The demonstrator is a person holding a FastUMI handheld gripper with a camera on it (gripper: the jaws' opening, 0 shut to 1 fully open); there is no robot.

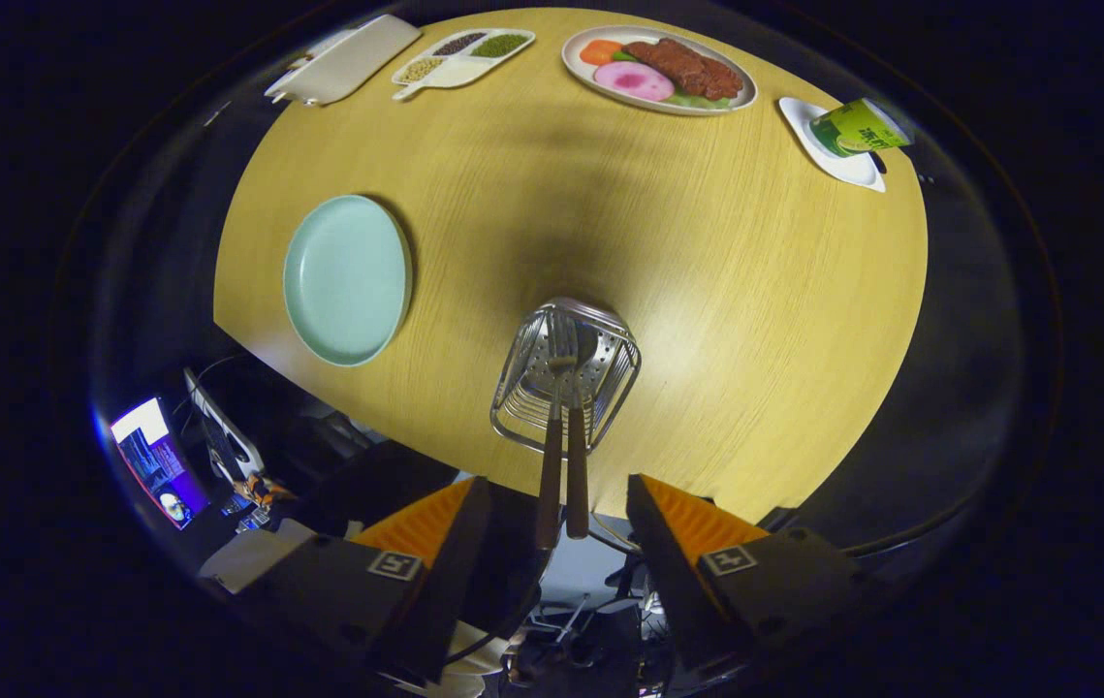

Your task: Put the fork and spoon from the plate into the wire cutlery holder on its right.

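A wire cutlery holder [566, 376] stands on the round wooden table [707, 291], just ahead of my fingers. Two utensils with brown handles stand in it side by side, the left one [552, 465] and the right one [577, 465], heads down inside the basket; which is the fork and which the spoon is hard to tell. Their handle ends rise into the gap between my fingers. My gripper [559, 499] is open above them and touches neither handle. To the holder's left lies the pale green plate [346, 279], with nothing on it.
At the table's far side sit a plate of food [658, 68], a divided dish of beans [462, 56], a white tray [343, 60] and a green cup tipped on a white saucer [852, 131]. A screen [156, 460] and cables lie below the table's near edge.
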